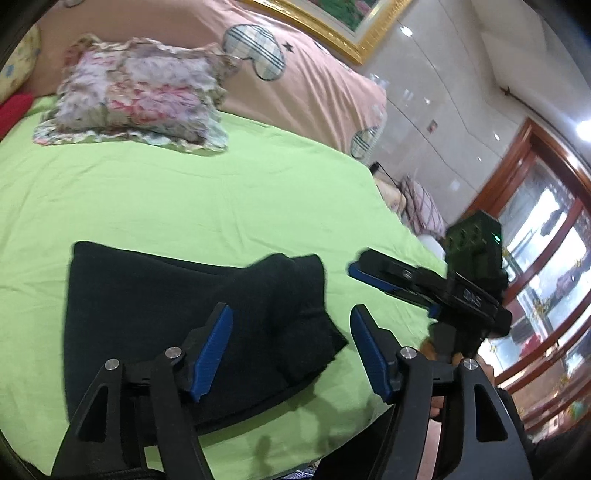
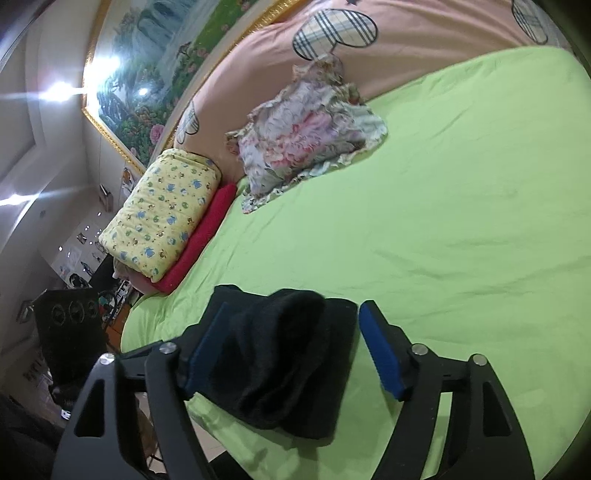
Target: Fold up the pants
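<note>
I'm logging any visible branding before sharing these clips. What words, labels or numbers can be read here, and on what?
Right claw body, seen from the left wrist view: pale printed lettering, too blurred to read.
Wall stickers, right wrist view: too small to read.
Pants, sheet, pillows: no text.

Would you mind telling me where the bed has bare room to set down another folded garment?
The widest bare stretch of the green sheet lies between the black pants and the floral pillow, running right. It is crowded along the headboard side: the yellow quilt on the red blanket, then the pink duvet.
</note>
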### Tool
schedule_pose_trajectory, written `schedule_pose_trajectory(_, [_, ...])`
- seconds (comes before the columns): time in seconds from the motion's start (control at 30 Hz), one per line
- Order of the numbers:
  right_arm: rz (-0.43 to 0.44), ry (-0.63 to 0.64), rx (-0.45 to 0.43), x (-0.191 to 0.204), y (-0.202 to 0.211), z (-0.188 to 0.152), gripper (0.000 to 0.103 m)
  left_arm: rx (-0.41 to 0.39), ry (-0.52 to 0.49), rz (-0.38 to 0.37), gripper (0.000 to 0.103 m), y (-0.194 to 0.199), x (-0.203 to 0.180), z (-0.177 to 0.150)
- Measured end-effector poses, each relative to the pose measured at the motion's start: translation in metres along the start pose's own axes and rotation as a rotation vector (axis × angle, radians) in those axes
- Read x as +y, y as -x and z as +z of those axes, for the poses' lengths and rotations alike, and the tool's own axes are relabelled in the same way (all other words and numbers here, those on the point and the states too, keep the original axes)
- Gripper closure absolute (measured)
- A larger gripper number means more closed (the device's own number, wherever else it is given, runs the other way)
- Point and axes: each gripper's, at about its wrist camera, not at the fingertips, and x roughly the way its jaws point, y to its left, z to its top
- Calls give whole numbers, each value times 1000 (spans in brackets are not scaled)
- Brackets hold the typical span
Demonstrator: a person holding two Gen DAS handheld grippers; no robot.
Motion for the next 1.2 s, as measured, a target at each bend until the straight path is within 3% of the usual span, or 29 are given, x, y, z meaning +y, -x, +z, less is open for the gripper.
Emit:
schedule_pose_trajectory(0.6, [-136,53,52,38,-18,-25,23,-34,145,119,33,35,81,-10])
schedule_pose_trajectory(1.2, [-185,-14,115,23,-33,-45,23,13,228,167,29,24,121,-19])
